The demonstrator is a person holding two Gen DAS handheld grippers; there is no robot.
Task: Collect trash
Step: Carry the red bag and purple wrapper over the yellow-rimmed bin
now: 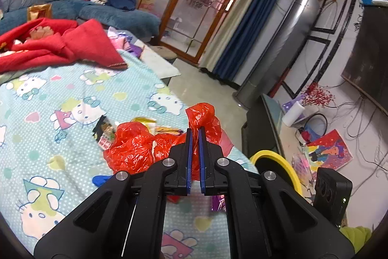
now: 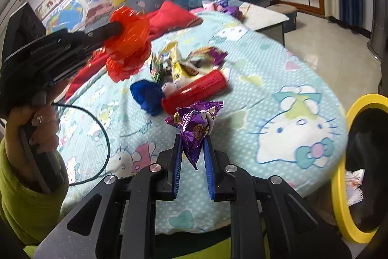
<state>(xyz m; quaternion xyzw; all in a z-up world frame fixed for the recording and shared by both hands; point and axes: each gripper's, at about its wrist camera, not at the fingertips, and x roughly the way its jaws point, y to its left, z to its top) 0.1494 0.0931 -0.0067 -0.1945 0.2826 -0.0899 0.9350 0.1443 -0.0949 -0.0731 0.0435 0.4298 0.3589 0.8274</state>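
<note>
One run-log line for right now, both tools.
left tool: shut on red plastic bag | right tool: shut on purple wrapper | yellow-rimmed bin: right of bed | wrappers remain

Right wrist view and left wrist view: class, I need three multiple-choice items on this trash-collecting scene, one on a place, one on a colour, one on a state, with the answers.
1. Where does the red tube lie?
A. on the patterned blanket
B. inside the bin
C. on the floor

2. What colour is the rim of the bin?
A. green
B. yellow
C. white

3. What is the state of the right gripper?
A. open over the blanket
B. shut on nothing
C. shut on the purple wrapper

Answers:
1 A: the tube rests on the blanket beside a blue scrap.
2 B: the rim is bright yellow in both views.
3 C: the purple wrapper is pinched between its blue pads, lifted off the blanket; the left gripper likewise holds the red plastic bag.
</note>
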